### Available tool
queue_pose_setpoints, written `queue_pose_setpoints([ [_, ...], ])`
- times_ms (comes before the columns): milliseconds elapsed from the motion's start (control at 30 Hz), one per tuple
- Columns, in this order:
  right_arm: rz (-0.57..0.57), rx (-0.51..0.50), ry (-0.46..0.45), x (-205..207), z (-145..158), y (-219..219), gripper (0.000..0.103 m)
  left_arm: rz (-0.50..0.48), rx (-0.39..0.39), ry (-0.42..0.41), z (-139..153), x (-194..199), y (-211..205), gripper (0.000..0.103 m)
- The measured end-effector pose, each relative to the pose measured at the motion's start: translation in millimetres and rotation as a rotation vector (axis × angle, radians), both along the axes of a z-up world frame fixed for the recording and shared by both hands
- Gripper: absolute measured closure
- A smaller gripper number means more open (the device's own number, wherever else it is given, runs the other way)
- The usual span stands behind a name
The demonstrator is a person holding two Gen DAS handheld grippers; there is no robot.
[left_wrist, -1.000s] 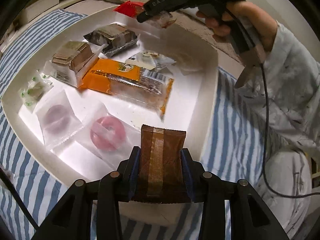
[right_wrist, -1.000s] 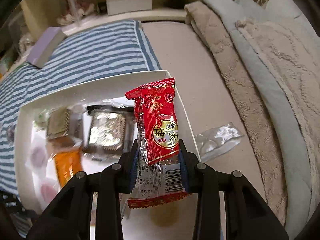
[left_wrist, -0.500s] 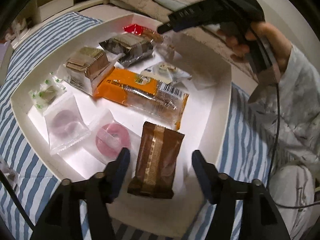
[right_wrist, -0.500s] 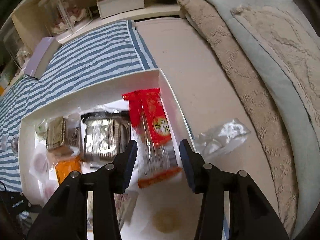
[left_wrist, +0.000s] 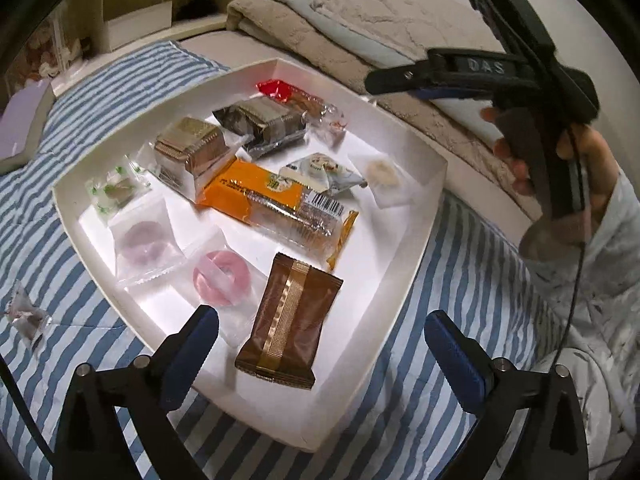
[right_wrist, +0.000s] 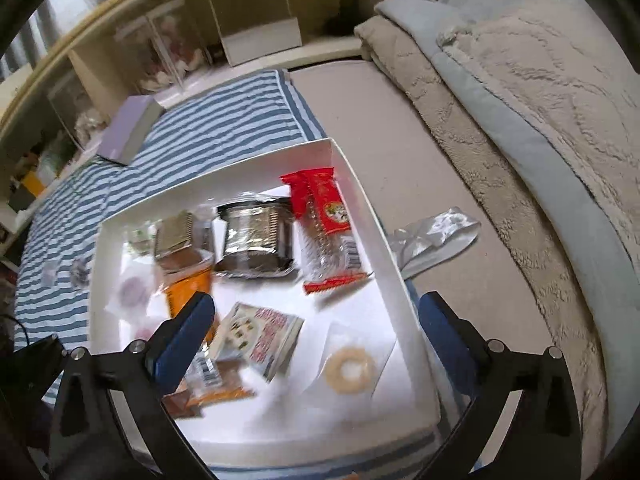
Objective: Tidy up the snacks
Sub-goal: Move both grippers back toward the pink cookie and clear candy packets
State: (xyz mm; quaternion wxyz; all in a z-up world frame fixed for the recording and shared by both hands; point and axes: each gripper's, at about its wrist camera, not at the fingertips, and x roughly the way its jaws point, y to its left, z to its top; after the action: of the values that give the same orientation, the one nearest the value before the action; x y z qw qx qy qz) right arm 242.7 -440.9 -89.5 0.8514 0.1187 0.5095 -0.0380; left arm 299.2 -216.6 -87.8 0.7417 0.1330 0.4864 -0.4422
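Hovering over the near edge of the white tray point(left_wrist: 404, 280), the left hand-held gripper point(left_wrist: 320, 344) has just been opening; its jaws now stand fully apart with nothing held. Brown snack packet point(left_wrist: 290, 316) lies flat in the tray's near corner, below and between the blue pads, touching neither. Orange biscuit pack point(left_wrist: 276, 200) sits mid-tray, pink ring candy point(left_wrist: 222, 278) just beside the brown packet. One small clear-wrapped sweet point(left_wrist: 26, 316) lies loose on the striped bedcover point(left_wrist: 404, 408), outside the tray's left edge.

Right wrist view, somewhat blurred: the right hand-held gripper point(right_wrist: 316, 328) has likewise just been opening and stands wide, empty. Red snack packet point(right_wrist: 326, 226) rests inside the tray point(right_wrist: 384, 240) along its right wall, next to the silver foil pack point(right_wrist: 254, 240). A clear empty-looking wrapper point(right_wrist: 436, 232) lies on the bed beyond that wall.

Judgement: both drops look done; the step in hand is pulling clear. Best to lift straight away from the packets with the jaws wide, so no pad drags a wrapper, then go for the stray sweet on the bedcover.
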Motion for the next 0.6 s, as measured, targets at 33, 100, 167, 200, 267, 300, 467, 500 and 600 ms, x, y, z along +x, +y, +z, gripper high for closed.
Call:
queue_pose_setpoints([
  [33,0.001,0.006,-0.009,-5,4,2,0.000,0.006,-0.003,-0.012,4,-2,1,0.000],
  [100,0.003,0.008,-0.018,-13,9,5,0.000,0.017,-0.008,-0.025,11,-6,4,0.000],
  [167,0.003,0.003,-0.027,-20,15,9,0.000,0.029,-0.015,-0.035,18,-10,6,0.000],
  [200,0.004,0.001,-0.031,-23,16,11,0.000,0.033,-0.019,-0.039,21,-12,7,0.000],
  [267,0.003,-0.014,-0.043,-30,22,16,0.000,0.051,-0.028,-0.057,29,-16,12,0.000],
  [300,0.004,-0.022,-0.051,-34,25,18,0.000,0.063,-0.031,-0.070,33,-18,15,0.000],
  [467,-0.009,-0.037,-0.083,-55,39,28,0.000,0.121,-0.057,-0.111,50,-28,27,0.000],
  [500,-0.014,-0.040,-0.094,-61,42,31,0.000,0.132,-0.063,-0.116,53,-30,30,0.000],
  [600,-0.023,-0.040,-0.118,-72,48,37,0.000,0.174,-0.077,-0.138,61,-37,39,0.000],
])
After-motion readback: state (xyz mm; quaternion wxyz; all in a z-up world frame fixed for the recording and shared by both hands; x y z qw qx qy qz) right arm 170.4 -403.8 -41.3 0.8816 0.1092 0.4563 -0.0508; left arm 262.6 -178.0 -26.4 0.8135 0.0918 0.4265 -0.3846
